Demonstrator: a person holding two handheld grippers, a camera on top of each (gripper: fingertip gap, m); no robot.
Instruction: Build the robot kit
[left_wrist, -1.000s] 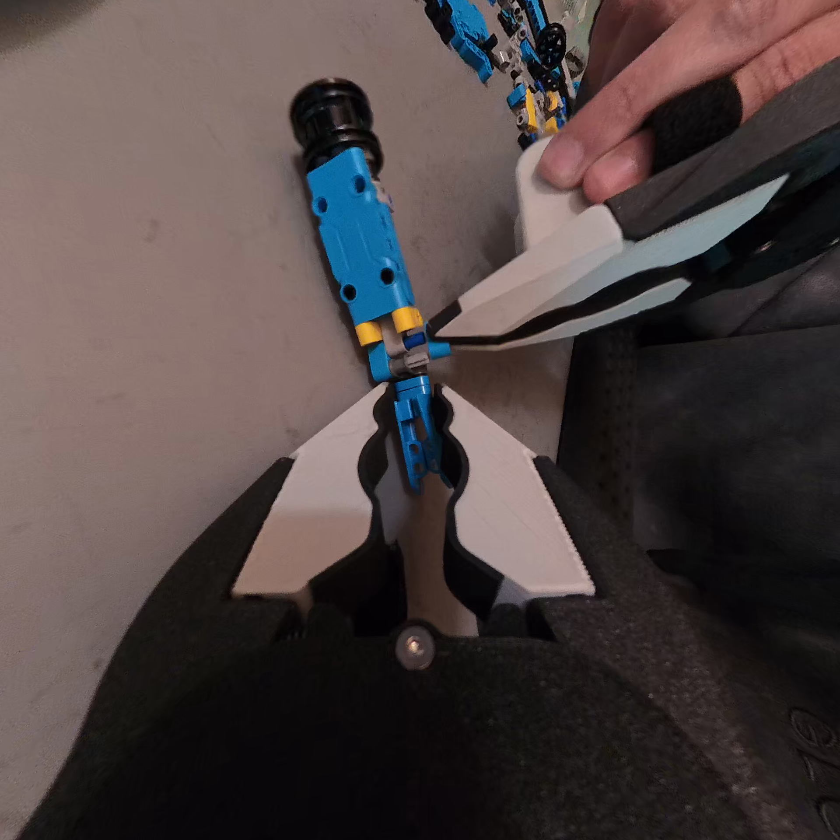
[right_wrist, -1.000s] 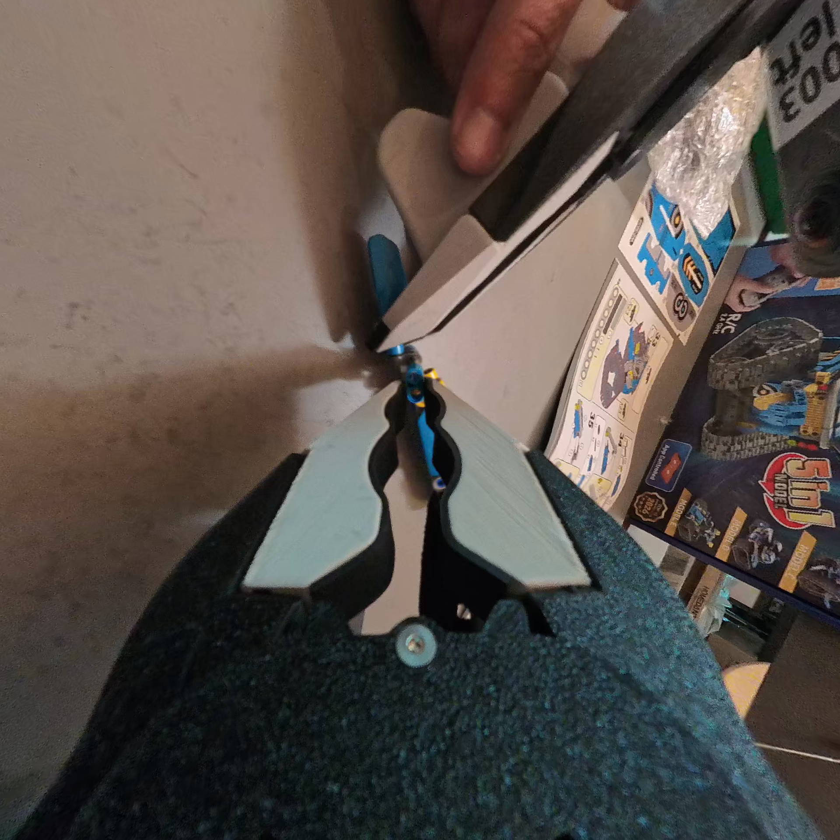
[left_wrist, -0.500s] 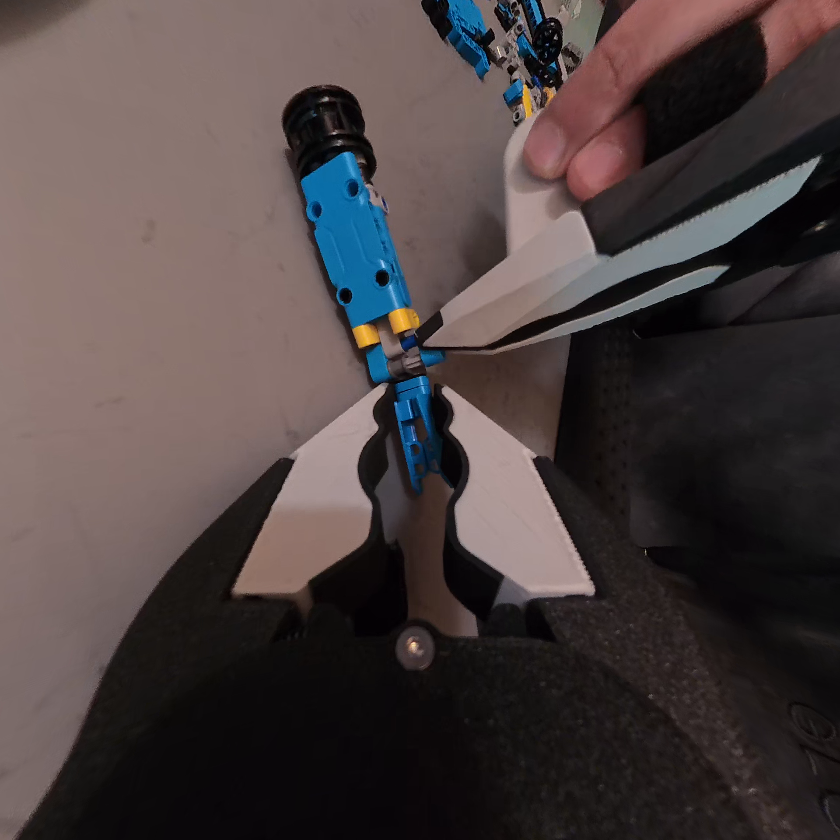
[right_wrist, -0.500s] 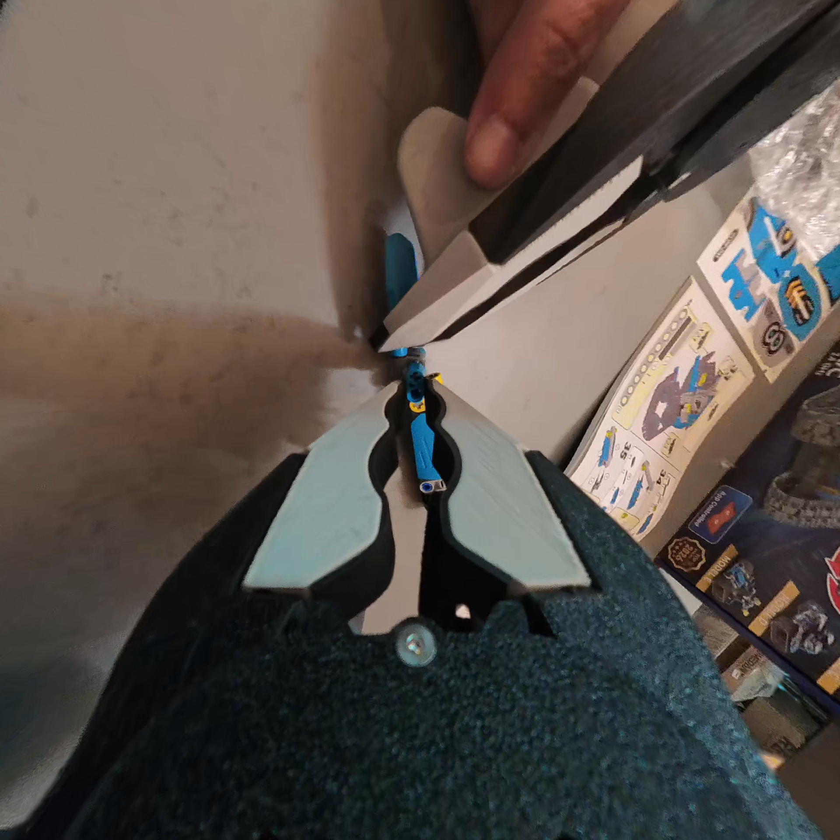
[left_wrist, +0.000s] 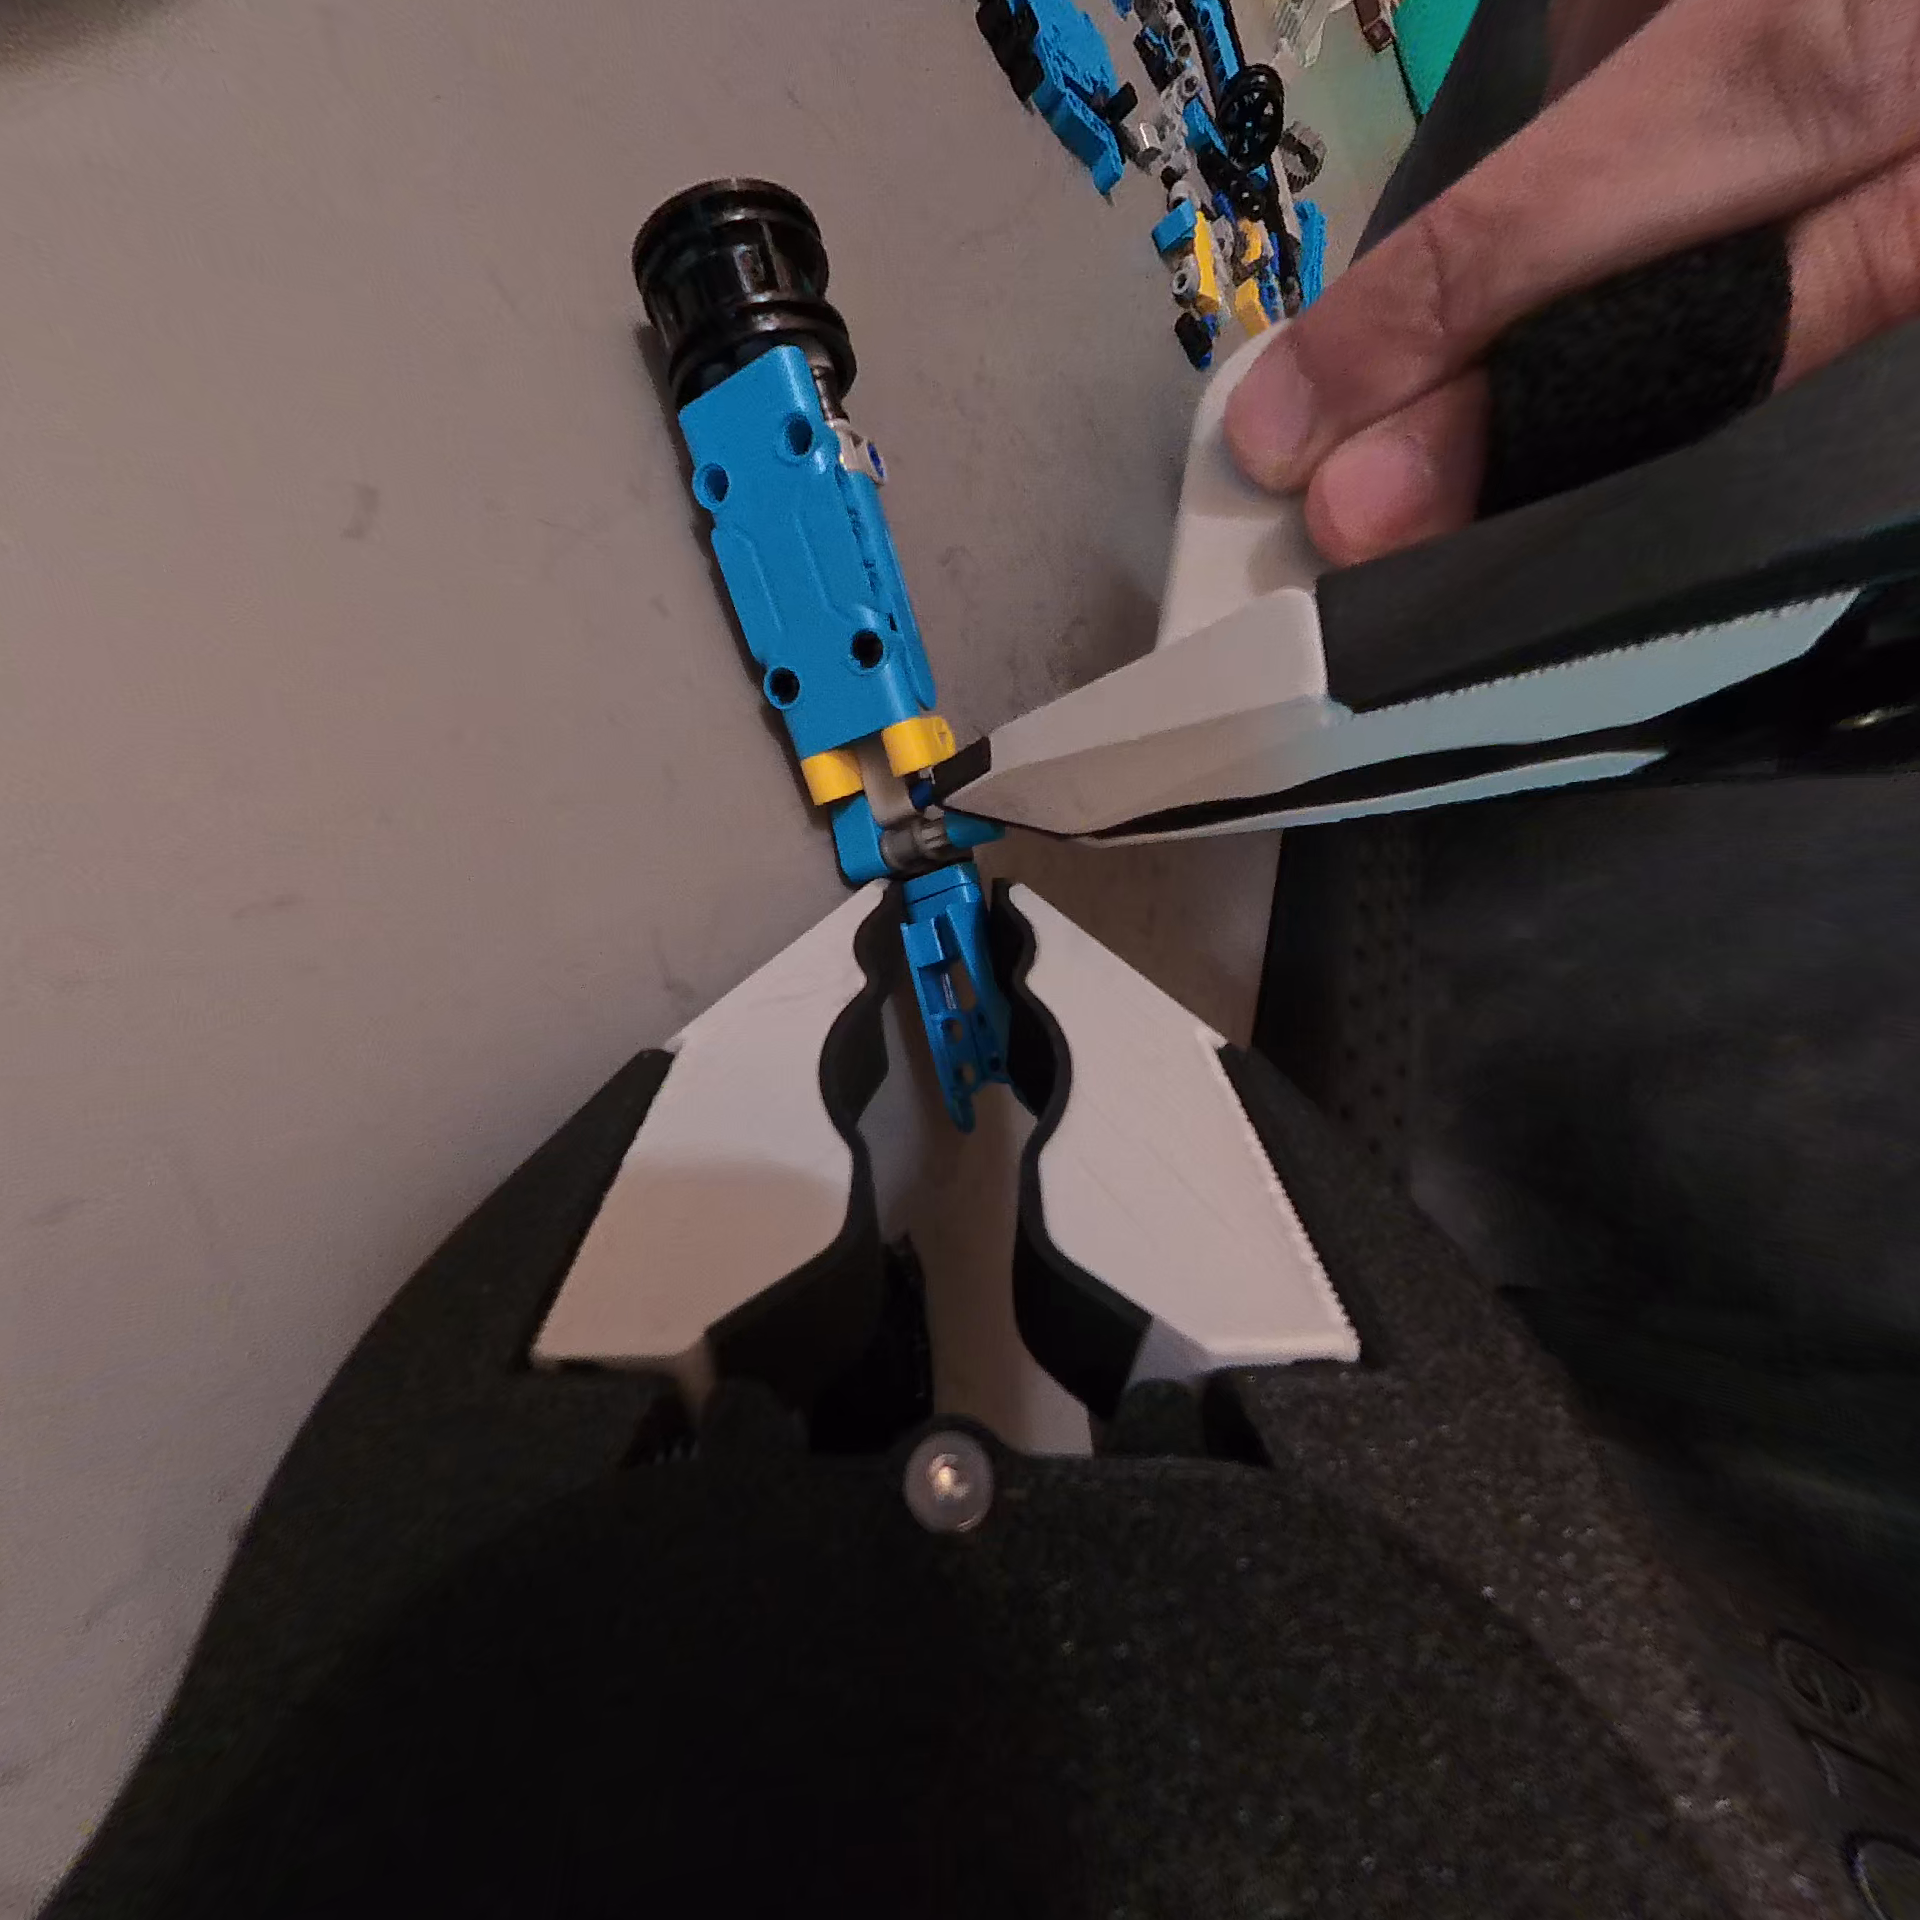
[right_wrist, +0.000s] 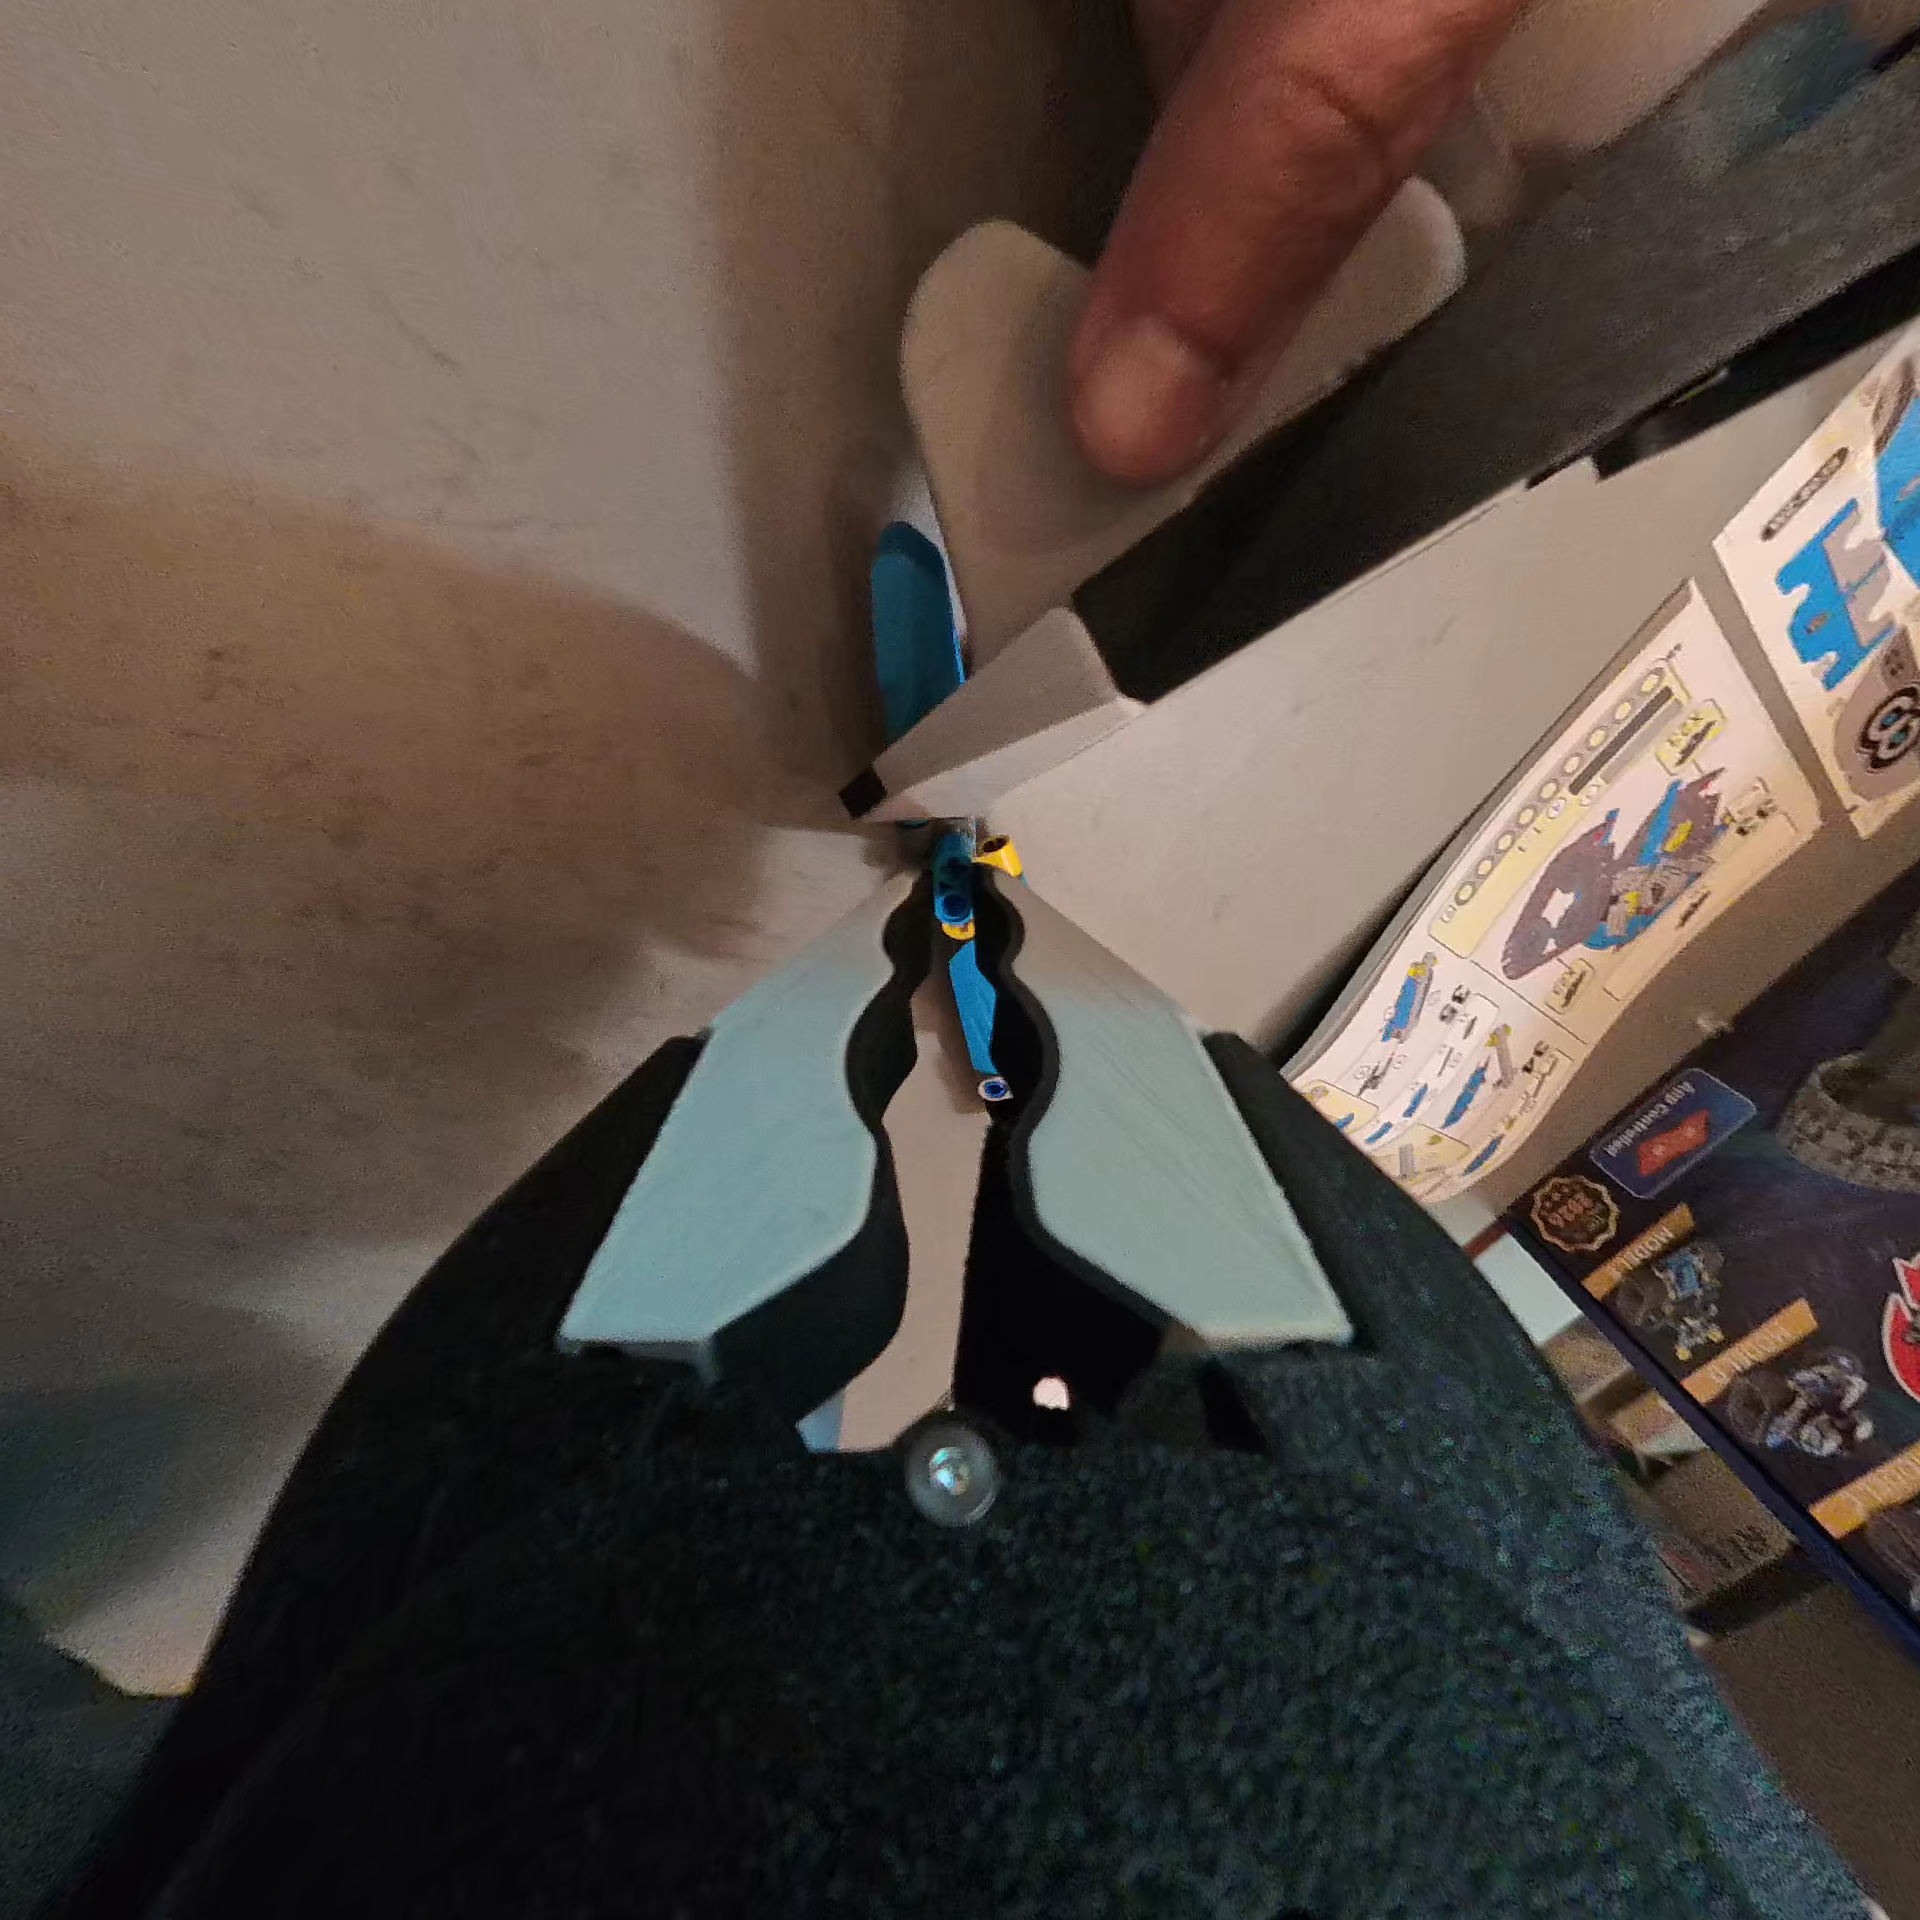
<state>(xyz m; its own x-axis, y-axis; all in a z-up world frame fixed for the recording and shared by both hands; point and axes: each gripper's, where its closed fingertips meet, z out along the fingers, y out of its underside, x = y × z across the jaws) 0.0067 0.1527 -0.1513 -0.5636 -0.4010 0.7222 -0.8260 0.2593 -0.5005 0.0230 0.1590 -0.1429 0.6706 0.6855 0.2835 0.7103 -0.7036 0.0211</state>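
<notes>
Blue brick assembly (left_wrist: 805, 582), with one black wheel (left_wrist: 740, 272) at its far end and two yellow bushes (left_wrist: 878, 756) near its lower end, juts straight out ahead of the left gripper (left_wrist: 940, 894), above the pale worktop (left_wrist: 312, 727). That gripper's two white fingers (left_wrist: 774, 1101) are closed on the thin blue beam (left_wrist: 951, 1013) at the assembly's near end, which runs back between them. From the right, the right gripper (left_wrist: 951, 800) comes in almost level, its two fingers pressed together on a small blue part at the joint just below the yellow bushes; a hand (left_wrist: 1507, 312) grips its body. In the right wrist view the right gripper (right_wrist: 951, 894) pinches a slim blue piece (right_wrist: 971, 1003) with a yellow-ringed end, and the left gripper's tip meets it from above. Against half a second ago, the right gripper sits slightly lower and flatter on the joint, while the left gripper's hold on the beam is unchanged. One loose heap of blue, yellow and black bricks (left_wrist: 1195, 135) lies far off on the worktop; two instruction sheets (right_wrist: 1558, 914) and one printed box (right_wrist: 1766, 1299) lie to the right.
</notes>
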